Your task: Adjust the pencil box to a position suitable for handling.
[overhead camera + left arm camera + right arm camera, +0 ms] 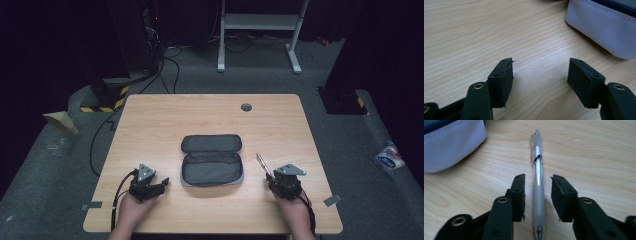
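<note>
An open grey pencil case [212, 160] with a dark lining lies flat in the middle of the wooden table [200, 112]. Right of it a clear pen [263, 164] lies on the wood. In the right gripper view the pen [538, 167] runs lengthwise between the jaws of my right gripper [538, 183], which stand apart on either side without pressing it; the case's pale corner [446, 147] is at upper left. My right gripper [272, 181] sits at the pen's near end. Left of the case, my left gripper [163, 183] rests open. Nothing is between its pads [540, 72], and the case's edge [604, 27] is at upper right.
A round grey grommet [246, 107] sits near the table's far edge. Beyond the table stand a white frame [260, 30] and dark equipment with cables [150, 60]. A white packet [390, 156] lies on the floor at right.
</note>
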The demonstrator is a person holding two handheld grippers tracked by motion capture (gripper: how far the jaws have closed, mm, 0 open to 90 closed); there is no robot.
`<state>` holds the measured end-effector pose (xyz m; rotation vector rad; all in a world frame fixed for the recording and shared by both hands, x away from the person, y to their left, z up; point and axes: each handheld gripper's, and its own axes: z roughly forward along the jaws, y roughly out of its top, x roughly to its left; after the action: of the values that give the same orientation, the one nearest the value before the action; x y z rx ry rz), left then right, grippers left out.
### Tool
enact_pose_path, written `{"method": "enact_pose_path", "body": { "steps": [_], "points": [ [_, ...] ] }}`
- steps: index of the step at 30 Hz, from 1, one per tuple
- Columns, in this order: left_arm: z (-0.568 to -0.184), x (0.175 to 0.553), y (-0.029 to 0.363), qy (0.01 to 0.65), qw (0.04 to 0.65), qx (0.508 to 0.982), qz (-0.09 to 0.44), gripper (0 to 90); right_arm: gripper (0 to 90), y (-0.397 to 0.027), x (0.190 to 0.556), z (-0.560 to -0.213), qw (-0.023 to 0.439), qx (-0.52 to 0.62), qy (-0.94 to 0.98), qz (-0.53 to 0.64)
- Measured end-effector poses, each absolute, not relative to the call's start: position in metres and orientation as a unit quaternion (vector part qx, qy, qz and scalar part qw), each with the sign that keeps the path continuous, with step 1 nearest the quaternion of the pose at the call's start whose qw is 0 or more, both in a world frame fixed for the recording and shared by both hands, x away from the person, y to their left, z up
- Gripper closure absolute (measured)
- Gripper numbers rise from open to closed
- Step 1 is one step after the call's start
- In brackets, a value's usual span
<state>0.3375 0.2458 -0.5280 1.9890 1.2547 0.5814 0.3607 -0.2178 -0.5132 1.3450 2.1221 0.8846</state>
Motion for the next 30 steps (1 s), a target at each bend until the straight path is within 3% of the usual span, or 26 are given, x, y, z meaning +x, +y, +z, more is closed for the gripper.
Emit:
{"method": "enact_pose_path", "body": {
  "steps": [12,30],
  "points": [
    [-0.528,0.332,0.246,0.481,0.353,0.771,0.222,36.1,52.2,-0.216,0.38,-0.509,0.224,0.492,0.774,0.33],
    [-0.528,0.331,0.246,0.476,0.352,0.775,0.221,35.9,72.6,-0.212,0.391,-0.517,0.218,0.498,0.779,0.312]
  ]
}}
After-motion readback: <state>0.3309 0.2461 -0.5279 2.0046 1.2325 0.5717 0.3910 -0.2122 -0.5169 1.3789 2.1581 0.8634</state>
